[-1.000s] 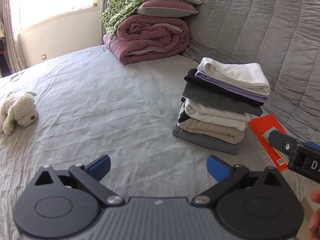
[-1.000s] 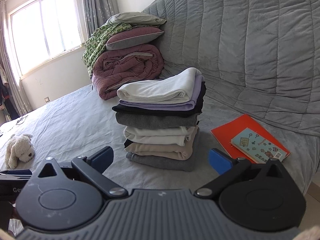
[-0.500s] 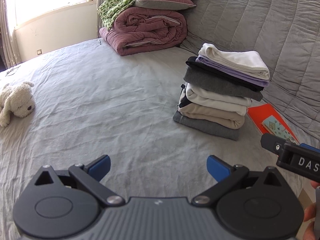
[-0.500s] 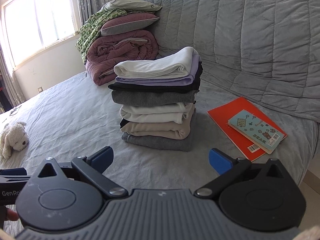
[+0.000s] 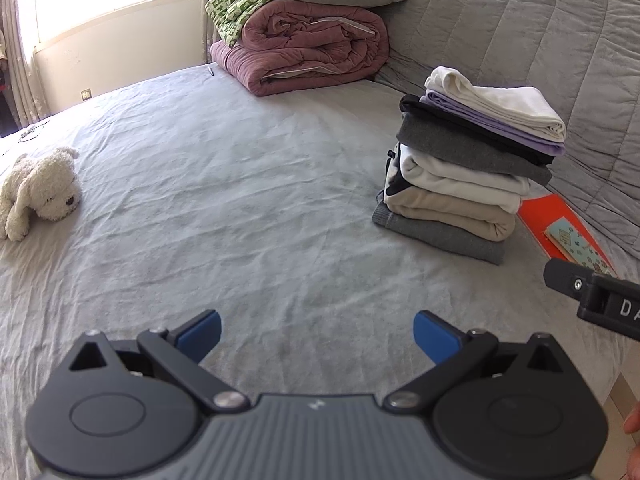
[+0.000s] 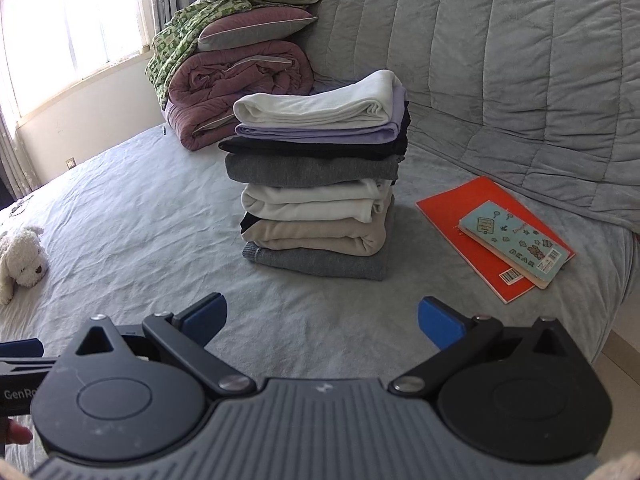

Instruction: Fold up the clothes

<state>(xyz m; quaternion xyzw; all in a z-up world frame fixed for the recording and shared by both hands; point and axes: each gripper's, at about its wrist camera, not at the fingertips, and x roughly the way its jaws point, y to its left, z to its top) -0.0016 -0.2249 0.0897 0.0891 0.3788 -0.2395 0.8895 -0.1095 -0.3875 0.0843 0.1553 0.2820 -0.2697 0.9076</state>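
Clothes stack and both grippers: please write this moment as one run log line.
left gripper: open, empty | right gripper: open, empty | clothes stack: folded, on bed | no loose garment visible

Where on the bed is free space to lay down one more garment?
The sheet is bare between the plush dog and the clothes stack. It is crowded right of the stack, where the orange notebook lies.
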